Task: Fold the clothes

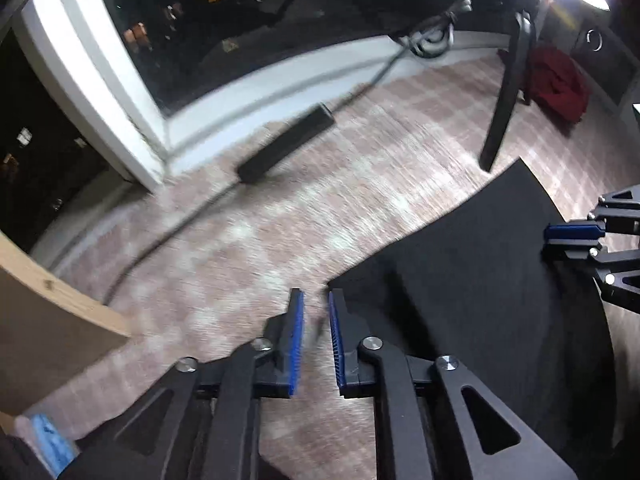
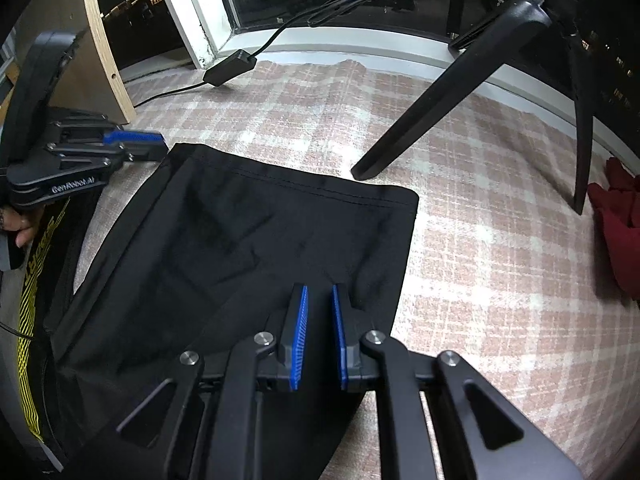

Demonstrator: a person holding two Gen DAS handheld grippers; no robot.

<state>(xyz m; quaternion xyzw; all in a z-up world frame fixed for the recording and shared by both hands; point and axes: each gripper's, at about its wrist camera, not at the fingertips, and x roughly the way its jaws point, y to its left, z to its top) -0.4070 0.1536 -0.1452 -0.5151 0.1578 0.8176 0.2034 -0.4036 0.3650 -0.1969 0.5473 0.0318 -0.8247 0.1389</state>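
A black garment [image 2: 248, 248] lies spread flat on the plaid-covered bench [image 2: 500, 280], its hemmed far edge running straight just short of the black tripod leg [image 2: 432, 108]. It looks like thin, smooth cloth with a stitched seam along that edge and only shallow creases across the middle; its near end runs out of view, so I cannot tell which kind of clothing it is. Judged from how it lies, the folding is at an early or middle stage: the piece seems smoothed into a neat rectangle, perhaps already doubled once, and further folds are probably left. A red garment [image 2: 618, 232] lies crumpled on the far side of the tripod leg from the black one, apparently not yet folded. The right tool [image 2: 319, 336] hovers over the near right part of the black garment, blue pads parted by a narrow gap, gripping nothing. The left tool [image 1: 316, 344] is likewise slightly parted and empty, just off the garment's left corner.
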